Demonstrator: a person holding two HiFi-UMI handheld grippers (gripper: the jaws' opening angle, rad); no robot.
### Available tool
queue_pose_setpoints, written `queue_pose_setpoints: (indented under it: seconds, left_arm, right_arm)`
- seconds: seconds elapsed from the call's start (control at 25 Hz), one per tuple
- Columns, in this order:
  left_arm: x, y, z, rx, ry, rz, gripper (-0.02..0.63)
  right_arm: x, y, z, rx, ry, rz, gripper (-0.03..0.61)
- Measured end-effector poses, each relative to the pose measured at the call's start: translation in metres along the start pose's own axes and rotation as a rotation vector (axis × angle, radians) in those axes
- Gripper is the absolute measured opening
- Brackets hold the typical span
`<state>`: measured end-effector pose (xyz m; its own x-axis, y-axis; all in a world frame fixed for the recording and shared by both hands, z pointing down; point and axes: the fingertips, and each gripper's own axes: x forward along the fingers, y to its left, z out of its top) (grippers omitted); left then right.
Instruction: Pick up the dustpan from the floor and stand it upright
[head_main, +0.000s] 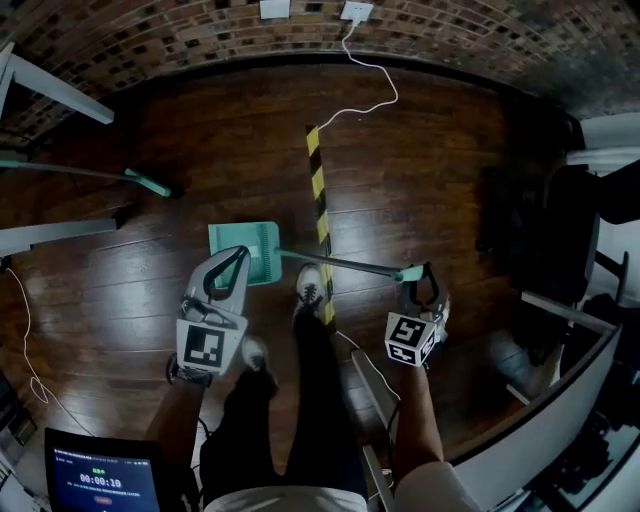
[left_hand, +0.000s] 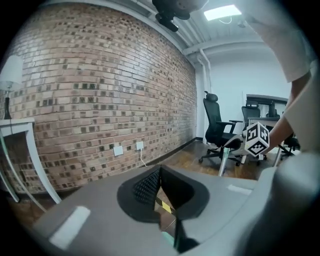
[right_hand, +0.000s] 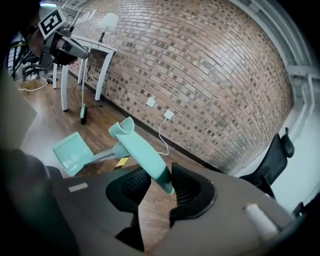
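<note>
Head view: dustpan (head_main: 250, 248) sits centre-left, handle (head_main: 345, 265) running right into your right gripper (head_main: 418, 278); left gripper (head_main: 230, 268) overlaps its lower-left corner. Left gripper view: jaws together, empty. Right gripper view: jaws clamp the handle end. Looks mid-lift; next, swing the handle vertical and set it down.

Dustpan (head_main: 264, 244): mint-green pan and grip, grey metal shaft.
Floor (head_main: 200, 130): dark brown wood planks.
Floor tape (head_main: 318, 195): yellow and black diagonal stripes.
Wall (right_hand: 210, 75): red-brown brick, pale mortar joints.
Cable (head_main: 347, 38): white.
Left gripper (left_hand: 158, 174) and right gripper (right_hand: 161, 174): grey bodies, black-lined jaws, white cubes bearing black square markers.
</note>
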<state>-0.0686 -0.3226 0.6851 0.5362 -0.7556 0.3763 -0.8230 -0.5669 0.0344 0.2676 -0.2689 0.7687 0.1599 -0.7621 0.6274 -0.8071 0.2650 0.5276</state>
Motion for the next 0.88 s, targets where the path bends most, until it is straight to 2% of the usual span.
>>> queue_pose_setpoints:
  seconds: [0.16,0.4,0.56,0.68,0.76,0.88]
  left_arm:
    - [-0.022,0.009,0.029,-0.002,-0.023,0.029,0.002]
    - [-0.055,0.019,0.059,-0.019,-0.051,0.062,0.002]
    - [-0.077,0.029,0.076,-0.02,-0.065,0.102,0.002]
    - [-0.096,0.032,0.092,-0.009,-0.087,0.127,0.001]
    - [-0.109,0.033,0.102,-0.009,-0.099,0.143,0.0]
    - [-0.127,0.027,0.118,-0.024,-0.111,0.145,0.0]
  right_arm:
    - [-0.028,0.007,0.039,0.022,-0.035,0.019,0.175]
    - [-0.052,0.039,0.075,-0.014,-0.049,0.081,0.209]
    - [-0.068,0.06,0.088,-0.052,-0.031,0.184,0.232]
    - [-0.087,0.063,0.093,-0.029,0.004,0.254,0.256]
    - [-0.102,0.058,0.1,-0.017,-0.001,0.266,0.266]
    - [-0.121,0.044,0.11,-0.007,-0.02,0.242,0.246]
